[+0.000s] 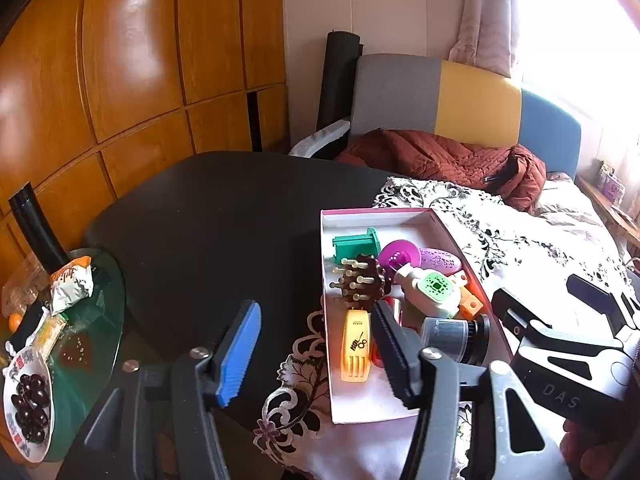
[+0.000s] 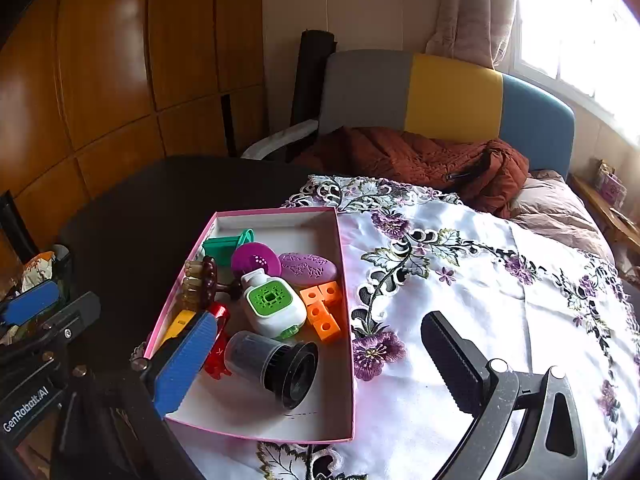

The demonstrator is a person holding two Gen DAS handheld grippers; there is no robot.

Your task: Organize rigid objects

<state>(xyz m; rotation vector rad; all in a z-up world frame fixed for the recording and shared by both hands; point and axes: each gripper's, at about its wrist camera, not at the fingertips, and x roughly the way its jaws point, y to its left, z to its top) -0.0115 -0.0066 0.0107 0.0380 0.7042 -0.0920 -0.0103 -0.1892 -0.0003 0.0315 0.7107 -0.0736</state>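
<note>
Pink-rimmed box, white inside, on embroidered floral cloth over a dark table. Long axis runs away from both cameras.

Contents, crowded toward the box's middle and near half:
- Grey-and-black cylinder, on its side, wide black end pointing toward the right wrist camera; nearest item, between the right gripper's jaws in that view.
- White device with green grille, tilted, cap end aimed at the far wall of the box.
- Orange cube blocks, touching the device on its right-finger side.
- Purple oval and magenta disc beyond it.
- Teal piece at the far end.
- Brown pegged massager, pegs toward the left gripper's blue pad.
- Yellow fork-like tool, long axis along the box, prongs toward the left wrist camera.
- Red piece, mostly hidden.

Left gripper: jaws wide apart, empty; black finger over the box's near end, blue finger over bare table.
Right gripper: jaws spread wide, nothing held; blue finger over the box's left wall, black finger over cloth.
</note>
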